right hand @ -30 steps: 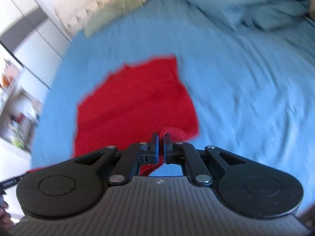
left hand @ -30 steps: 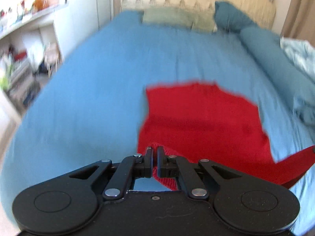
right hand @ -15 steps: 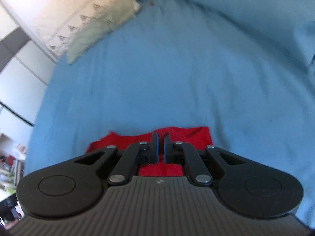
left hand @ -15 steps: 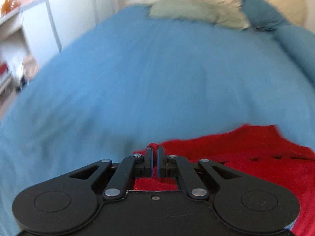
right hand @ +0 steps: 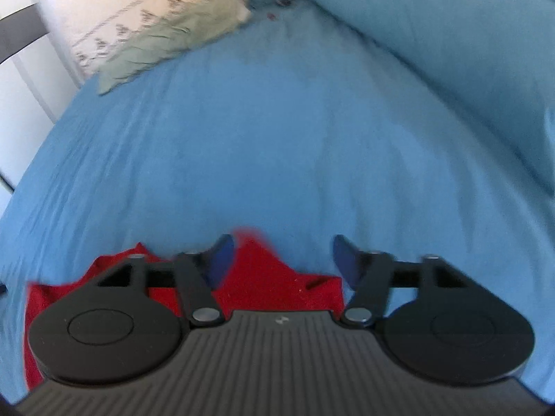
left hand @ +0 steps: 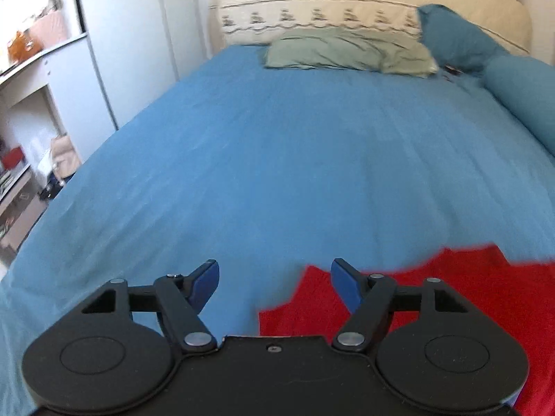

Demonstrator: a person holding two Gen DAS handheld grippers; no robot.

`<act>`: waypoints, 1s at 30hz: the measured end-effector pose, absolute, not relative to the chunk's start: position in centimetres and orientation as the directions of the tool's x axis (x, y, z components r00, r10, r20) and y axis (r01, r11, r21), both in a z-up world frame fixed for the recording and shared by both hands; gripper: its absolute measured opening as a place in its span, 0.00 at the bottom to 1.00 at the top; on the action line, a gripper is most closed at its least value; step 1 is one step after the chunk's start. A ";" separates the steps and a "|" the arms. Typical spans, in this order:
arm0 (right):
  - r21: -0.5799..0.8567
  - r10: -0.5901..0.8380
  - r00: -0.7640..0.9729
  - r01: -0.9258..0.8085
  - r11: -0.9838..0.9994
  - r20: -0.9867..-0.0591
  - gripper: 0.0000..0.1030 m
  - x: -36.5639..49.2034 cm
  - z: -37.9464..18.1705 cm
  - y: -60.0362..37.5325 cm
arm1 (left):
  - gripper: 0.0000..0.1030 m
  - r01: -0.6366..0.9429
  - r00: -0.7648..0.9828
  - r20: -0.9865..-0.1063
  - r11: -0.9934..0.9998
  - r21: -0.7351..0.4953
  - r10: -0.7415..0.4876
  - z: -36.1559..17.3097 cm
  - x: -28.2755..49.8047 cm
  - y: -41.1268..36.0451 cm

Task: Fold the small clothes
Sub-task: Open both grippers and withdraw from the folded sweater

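Now opening both jaws, nothing pinched: left gripper, right gripper. Soft, light red knitted garment on blue bedsheet; best retaken at corners.

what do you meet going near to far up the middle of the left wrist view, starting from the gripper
left gripper, jaws opening with nothing between them → blue bedsheet → green pillow → cream headboard cover

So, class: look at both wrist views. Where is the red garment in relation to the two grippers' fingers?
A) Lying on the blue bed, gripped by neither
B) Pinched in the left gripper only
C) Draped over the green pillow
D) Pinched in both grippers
A: the red garment lies on the blue bed, while the left gripper and right gripper are opening, their fingers pressing on nothing.
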State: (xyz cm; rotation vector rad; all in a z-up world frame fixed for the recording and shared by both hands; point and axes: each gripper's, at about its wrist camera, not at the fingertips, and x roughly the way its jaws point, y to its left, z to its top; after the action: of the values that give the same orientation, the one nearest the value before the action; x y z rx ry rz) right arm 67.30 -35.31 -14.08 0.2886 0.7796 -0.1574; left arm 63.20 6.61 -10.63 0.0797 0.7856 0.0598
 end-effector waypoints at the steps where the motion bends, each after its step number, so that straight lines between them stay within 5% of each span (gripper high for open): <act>1: 0.164 -0.027 0.691 0.208 0.964 -0.722 0.79 67.1 -14.4 -34.5 | 0.74 0.001 0.695 -0.716 0.996 0.091 0.065 -10.9 62.5 6.6; 16: -0.046 -0.057 0.660 0.035 0.998 -0.749 0.54 72.4 -21.0 -30.7 | 0.74 0.114 0.613 -0.789 0.983 0.146 0.046 -19.1 61.1 3.9; 17: -0.049 -0.050 0.655 0.020 0.999 -0.754 0.42 72.7 -21.2 -30.8 | 0.75 0.111 0.612 -0.789 0.984 0.141 0.044 -19.2 61.3 4.0; 18: -0.059 -0.051 0.659 0.011 0.998 -0.750 0.19 72.9 -21.2 -30.7 | 0.75 0.106 0.610 -0.792 0.985 0.133 0.042 -19.2 61.6 4.1; 27: -0.104 -0.270 0.619 0.291 0.951 -0.738 0.15 72.9 -20.8 -35.3 | 0.77 0.070 0.591 -0.806 0.992 0.106 0.044 -19.1 62.2 5.0; 30: 0.001 -0.213 0.649 0.313 0.950 -0.731 0.20 71.5 -20.1 -37.0 | 0.75 0.057 0.596 -0.800 0.991 0.124 0.066 -18.7 61.7 4.9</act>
State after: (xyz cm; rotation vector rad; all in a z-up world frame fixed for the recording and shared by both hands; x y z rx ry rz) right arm 71.55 -36.98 -20.07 0.1311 0.8121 -0.3001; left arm 61.71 4.93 -18.71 0.1423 0.9328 0.0050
